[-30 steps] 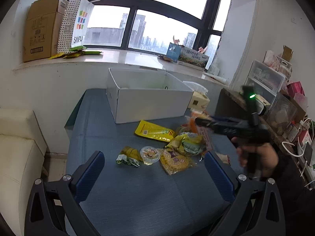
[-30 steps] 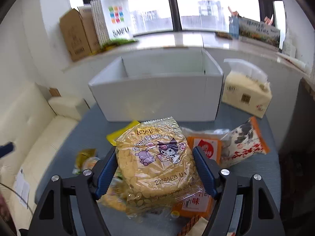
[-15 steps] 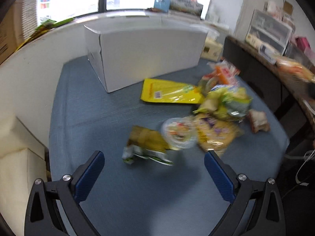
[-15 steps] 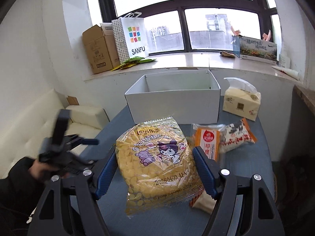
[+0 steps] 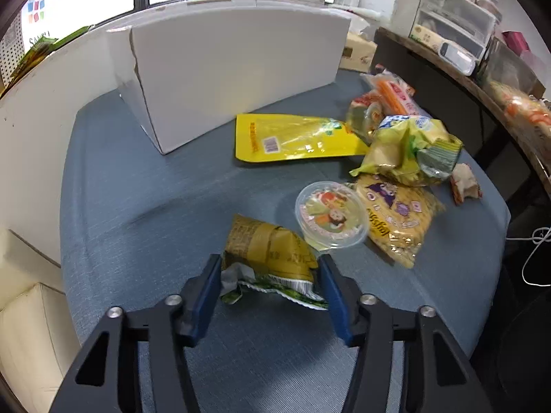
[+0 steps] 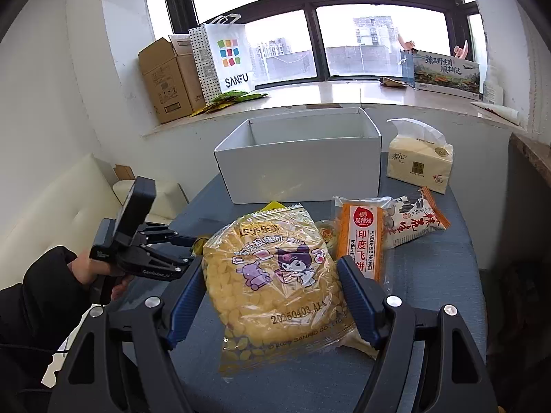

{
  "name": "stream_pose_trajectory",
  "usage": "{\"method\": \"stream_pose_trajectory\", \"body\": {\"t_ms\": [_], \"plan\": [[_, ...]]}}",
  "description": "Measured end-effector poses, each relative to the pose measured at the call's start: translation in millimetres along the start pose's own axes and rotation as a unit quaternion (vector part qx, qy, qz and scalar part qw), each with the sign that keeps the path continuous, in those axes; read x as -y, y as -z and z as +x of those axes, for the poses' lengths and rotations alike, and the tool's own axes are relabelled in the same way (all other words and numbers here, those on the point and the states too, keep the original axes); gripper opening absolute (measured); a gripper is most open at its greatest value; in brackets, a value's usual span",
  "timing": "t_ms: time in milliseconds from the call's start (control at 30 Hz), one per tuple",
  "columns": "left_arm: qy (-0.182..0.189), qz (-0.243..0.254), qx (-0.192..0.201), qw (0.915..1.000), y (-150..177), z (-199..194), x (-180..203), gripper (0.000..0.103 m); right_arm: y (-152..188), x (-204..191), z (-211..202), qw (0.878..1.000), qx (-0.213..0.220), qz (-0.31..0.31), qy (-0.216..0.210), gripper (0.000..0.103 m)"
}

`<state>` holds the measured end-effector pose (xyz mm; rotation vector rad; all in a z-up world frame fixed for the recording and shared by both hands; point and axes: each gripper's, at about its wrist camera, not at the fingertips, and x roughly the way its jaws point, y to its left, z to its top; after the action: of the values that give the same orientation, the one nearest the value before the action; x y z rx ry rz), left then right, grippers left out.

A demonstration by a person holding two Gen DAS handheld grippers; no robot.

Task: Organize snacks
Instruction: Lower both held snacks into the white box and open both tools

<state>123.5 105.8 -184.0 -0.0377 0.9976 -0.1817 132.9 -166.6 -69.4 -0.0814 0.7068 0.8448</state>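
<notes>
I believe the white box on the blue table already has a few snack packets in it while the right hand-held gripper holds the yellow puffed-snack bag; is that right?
Not quite: the white box shows no snacks inside; as far as the right wrist view sees in, only bare walls. The rest stands: it sits on the blue table, and the right hand-held gripper holds the yellow puffed-snack bag.

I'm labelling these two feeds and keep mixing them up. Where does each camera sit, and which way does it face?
Left wrist: on the left gripper, angled down at the blue table; its jaws are closing around an olive snack packet.
Right wrist: on the right gripper, facing the window; it holds a yellow puffs bag; a dark sleeve shows.
Shared: the white box, the jelly cup.
</notes>
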Motion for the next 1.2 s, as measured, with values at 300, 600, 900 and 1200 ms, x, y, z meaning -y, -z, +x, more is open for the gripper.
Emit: {"method": "stream_pose_trajectory", "body": {"t_ms": [300,600,900,1200], "plan": [[0.005,-0.054,0.114,0.9919,25,-75,9,0.053,-1,-6,8,1.0,-0.005,-0.007,-0.006,0.079],[0.005,-0.067,0.209,0.9756,-16,-139,26,0.053,-35,-11,17,1.0,0.023,0.002,-0.018,0.079],[-0.03,-0.108,0.261,0.9589,-116,-151,0,0.053,-135,10,48,0.998,0.064,0.021,-0.012,0.079],[-0.062,-0.122,0.223,0.9652,-202,-95,-35,0.053,-214,59,135,0.998,0.024,0.043,0.036,0.079]]}}
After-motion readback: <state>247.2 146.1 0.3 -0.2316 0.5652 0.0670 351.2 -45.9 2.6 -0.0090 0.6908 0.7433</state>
